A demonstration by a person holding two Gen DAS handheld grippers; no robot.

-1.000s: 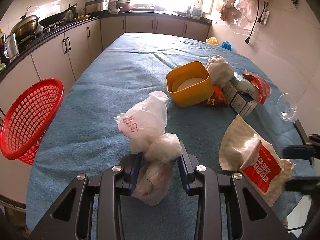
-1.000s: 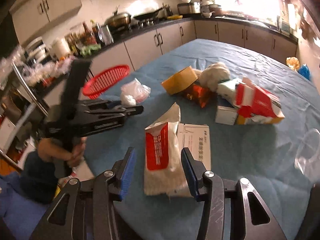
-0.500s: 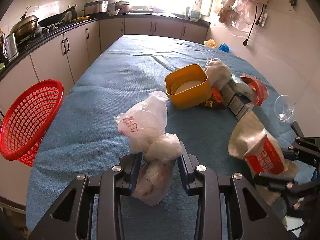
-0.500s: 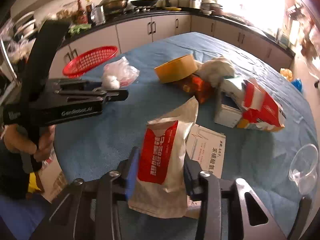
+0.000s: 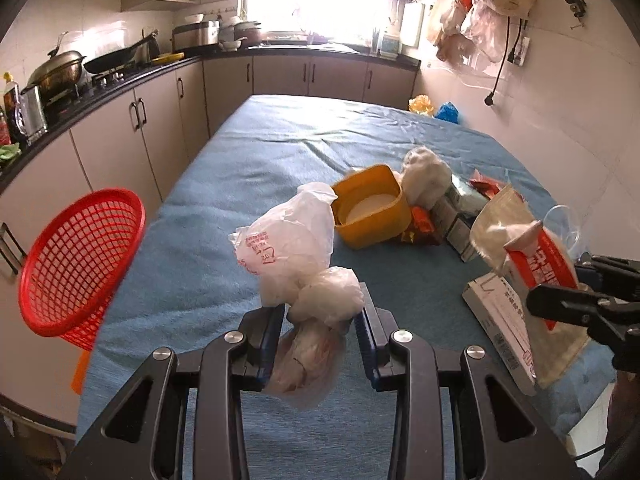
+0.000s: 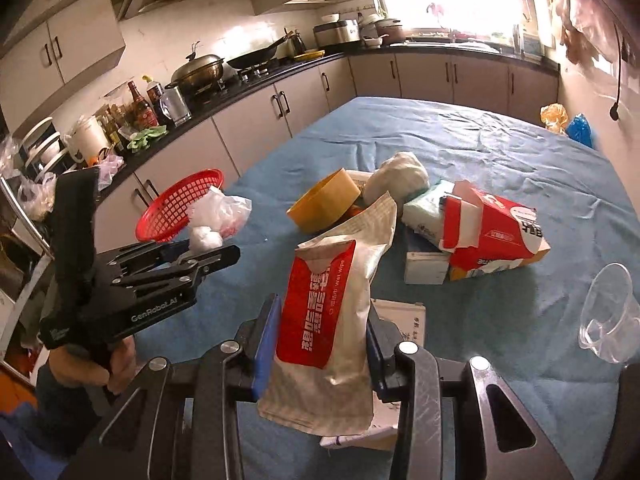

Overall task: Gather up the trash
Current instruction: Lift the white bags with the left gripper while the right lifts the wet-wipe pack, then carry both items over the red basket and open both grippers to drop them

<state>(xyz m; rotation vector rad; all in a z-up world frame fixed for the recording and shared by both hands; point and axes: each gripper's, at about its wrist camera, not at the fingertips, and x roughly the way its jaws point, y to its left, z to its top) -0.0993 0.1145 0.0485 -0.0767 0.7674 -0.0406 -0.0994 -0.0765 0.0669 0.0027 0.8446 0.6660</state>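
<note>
My left gripper is shut on a crumpled white plastic bag and holds it above the blue tablecloth. My right gripper is shut on a red and white wet-wipe pouch, lifted off the table; it also shows in the left wrist view. A red mesh basket hangs off the table's left edge. The left gripper with its bag shows in the right wrist view, near the basket.
A pile sits mid-table: a yellow tub, a white wad, a red and white carton, small boxes. A flat paper box lies under the pouch. A clear plastic cup lies at the right. Kitchen counters line the left and back.
My right gripper has closed on the pouch and lifted it off the table. My left gripper has risen slightly with its bag.
</note>
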